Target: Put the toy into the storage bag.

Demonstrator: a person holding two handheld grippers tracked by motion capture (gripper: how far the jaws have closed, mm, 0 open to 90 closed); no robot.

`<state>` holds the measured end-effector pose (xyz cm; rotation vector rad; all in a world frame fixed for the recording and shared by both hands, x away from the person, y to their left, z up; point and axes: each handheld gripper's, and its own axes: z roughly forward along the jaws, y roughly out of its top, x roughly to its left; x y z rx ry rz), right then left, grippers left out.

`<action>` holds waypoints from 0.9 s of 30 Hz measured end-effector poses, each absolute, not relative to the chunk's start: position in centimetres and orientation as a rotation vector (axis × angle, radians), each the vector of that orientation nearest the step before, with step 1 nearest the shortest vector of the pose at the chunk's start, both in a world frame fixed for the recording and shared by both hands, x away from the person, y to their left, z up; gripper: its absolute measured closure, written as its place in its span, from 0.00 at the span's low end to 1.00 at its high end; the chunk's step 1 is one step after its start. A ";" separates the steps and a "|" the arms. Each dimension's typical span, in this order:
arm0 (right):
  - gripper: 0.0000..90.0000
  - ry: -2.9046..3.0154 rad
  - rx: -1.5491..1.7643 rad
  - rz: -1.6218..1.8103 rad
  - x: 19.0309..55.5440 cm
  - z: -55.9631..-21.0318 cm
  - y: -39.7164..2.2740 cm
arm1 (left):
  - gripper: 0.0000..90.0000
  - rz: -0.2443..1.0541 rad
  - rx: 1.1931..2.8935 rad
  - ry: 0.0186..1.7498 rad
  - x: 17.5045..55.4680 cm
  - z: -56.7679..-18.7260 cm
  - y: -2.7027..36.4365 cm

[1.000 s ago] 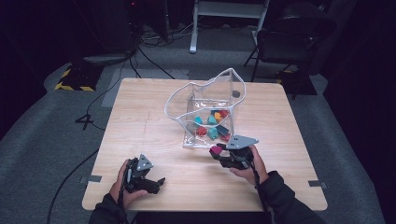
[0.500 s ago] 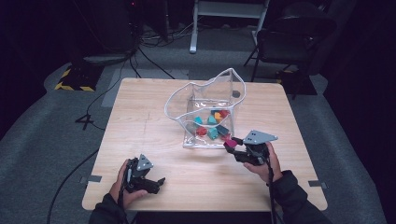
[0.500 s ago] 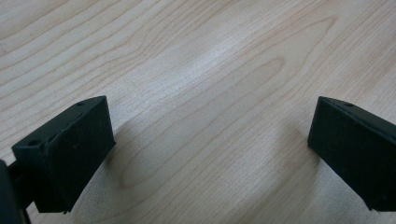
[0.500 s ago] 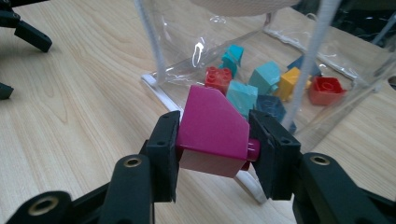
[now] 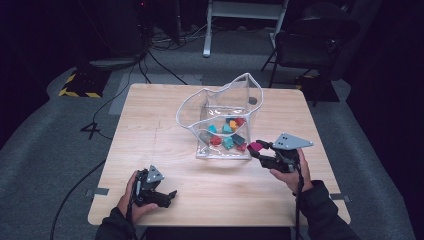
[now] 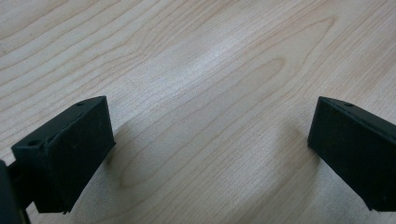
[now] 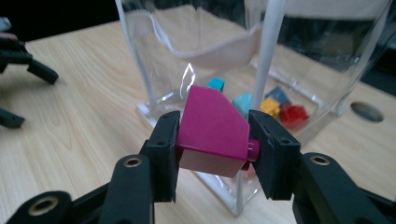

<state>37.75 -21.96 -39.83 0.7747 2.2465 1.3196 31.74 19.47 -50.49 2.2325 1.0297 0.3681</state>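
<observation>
A clear soft plastic bag point(image 5: 220, 120) with a white rim stands open at the table's middle; several small blocks, teal, red and yellow, lie in its bottom point(image 7: 275, 105). My right gripper point(image 5: 256, 148) is shut on a magenta sloped brick point(image 7: 212, 130), held above the table just beside the bag's near right corner. In the high view the brick point(image 5: 255, 146) shows at the jaw tips. My left gripper point(image 5: 169, 196) rests near the table's front left, jaws wide open on bare wood point(image 6: 205, 93), with nothing between them.
The wooden table point(image 5: 150, 125) has free room left of the bag and along the front. A round hole point(image 7: 366, 112) sits in the tabletop behind the bag. A dark chair point(image 5: 310, 45) and cables lie on the floor beyond the far edge.
My right gripper has lifted and moved right, away from the bag's front, carrying the magenta brick. The left gripper has stayed where it was.
</observation>
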 end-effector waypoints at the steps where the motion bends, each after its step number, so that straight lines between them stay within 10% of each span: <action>1: 0.62 2.230 0.764 1.330 37.6 -39.2 -22.0 | 0.00 0.364 2.232 1.030 31.7 -50.5 19.5; 27: 0.62 2.074 0.738 1.458 40.3 -30.1 -22.0 | 0.00 0.369 2.232 1.030 31.7 -50.5 19.5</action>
